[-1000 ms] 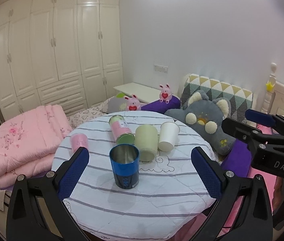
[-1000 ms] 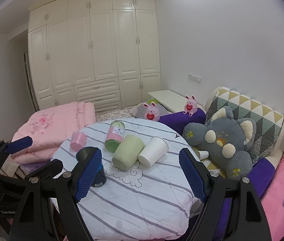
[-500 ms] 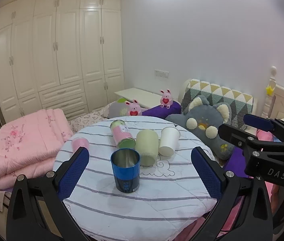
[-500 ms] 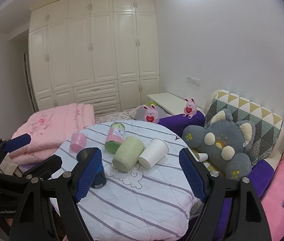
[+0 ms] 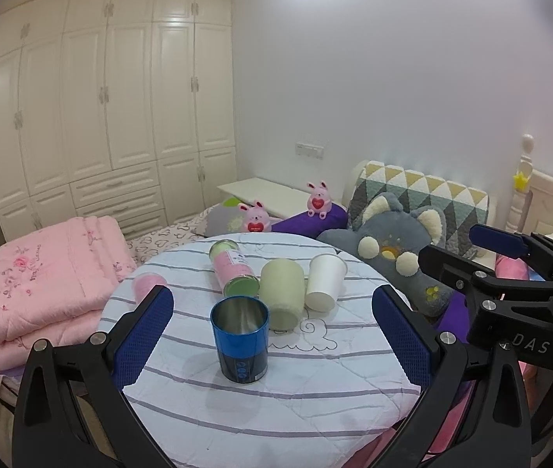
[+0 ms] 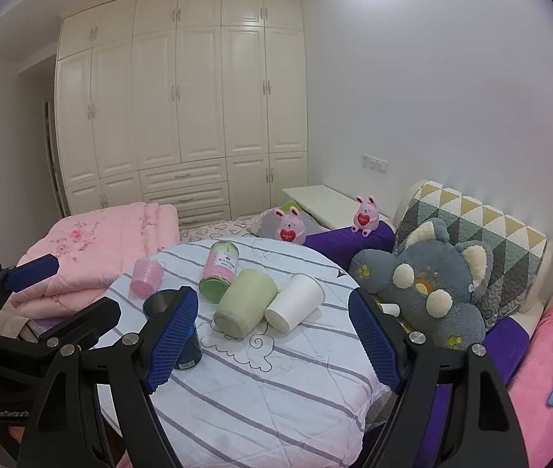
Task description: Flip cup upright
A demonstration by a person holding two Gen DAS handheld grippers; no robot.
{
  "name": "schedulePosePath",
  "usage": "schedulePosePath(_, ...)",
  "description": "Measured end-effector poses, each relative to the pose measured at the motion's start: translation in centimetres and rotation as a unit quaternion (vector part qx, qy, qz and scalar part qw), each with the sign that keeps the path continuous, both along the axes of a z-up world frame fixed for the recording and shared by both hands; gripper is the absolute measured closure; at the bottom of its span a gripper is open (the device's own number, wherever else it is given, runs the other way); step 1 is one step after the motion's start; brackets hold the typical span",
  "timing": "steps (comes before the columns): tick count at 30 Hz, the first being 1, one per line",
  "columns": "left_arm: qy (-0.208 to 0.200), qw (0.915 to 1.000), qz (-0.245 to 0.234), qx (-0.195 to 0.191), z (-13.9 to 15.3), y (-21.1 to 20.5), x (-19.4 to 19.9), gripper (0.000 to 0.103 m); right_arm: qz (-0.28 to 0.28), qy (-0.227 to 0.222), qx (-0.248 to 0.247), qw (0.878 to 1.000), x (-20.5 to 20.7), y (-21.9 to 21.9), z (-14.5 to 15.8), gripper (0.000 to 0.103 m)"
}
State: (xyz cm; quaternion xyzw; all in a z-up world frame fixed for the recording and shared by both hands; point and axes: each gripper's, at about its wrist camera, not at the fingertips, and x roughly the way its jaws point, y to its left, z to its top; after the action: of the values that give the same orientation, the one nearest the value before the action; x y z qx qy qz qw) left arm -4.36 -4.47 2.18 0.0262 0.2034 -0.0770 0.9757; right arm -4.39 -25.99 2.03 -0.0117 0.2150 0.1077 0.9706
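Note:
A blue metal cup [image 5: 240, 341] stands upright on the round striped table [image 5: 315, 390]; in the right wrist view it [image 6: 161, 302] is partly hidden behind my finger. Behind it lie on their sides a pale green cup [image 5: 281, 292] [image 6: 246, 301], a white paper cup [image 5: 324, 280] [image 6: 295, 306], a pink and green bottle [image 5: 233, 267] [image 6: 219, 269] and a small pink cup [image 5: 147, 284] [image 6: 145, 281]. My left gripper [image 5: 272, 331] is open and empty, short of the blue cup. My right gripper [image 6: 274, 335] is open and empty, above the table's near part.
A folded pink quilt [image 5: 34, 277] lies left of the table. A grey plush cat [image 6: 424, 292], a triangle-patterned cushion [image 6: 483, 234] and purple pillows [image 6: 350, 240] sit to the right and behind. Two pink plush rabbits [image 5: 255, 218] stand beyond the table. White wardrobes [image 6: 182, 109] line the far wall.
Both grippers have drawn back and risen slightly, so the table looks smaller and lower. The cups have not moved. Both grippers stay open.

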Motion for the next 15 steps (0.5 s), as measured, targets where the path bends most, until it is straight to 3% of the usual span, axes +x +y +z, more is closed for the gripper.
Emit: schedulePosePath(15, 0.001, 1.0, 0.002, -0.004, -0.82, 0.14, 0.81, 0.0, -0.003, 0.013, -0.006, 1.0, 0.86, 0.12, -0.99, 0.022)
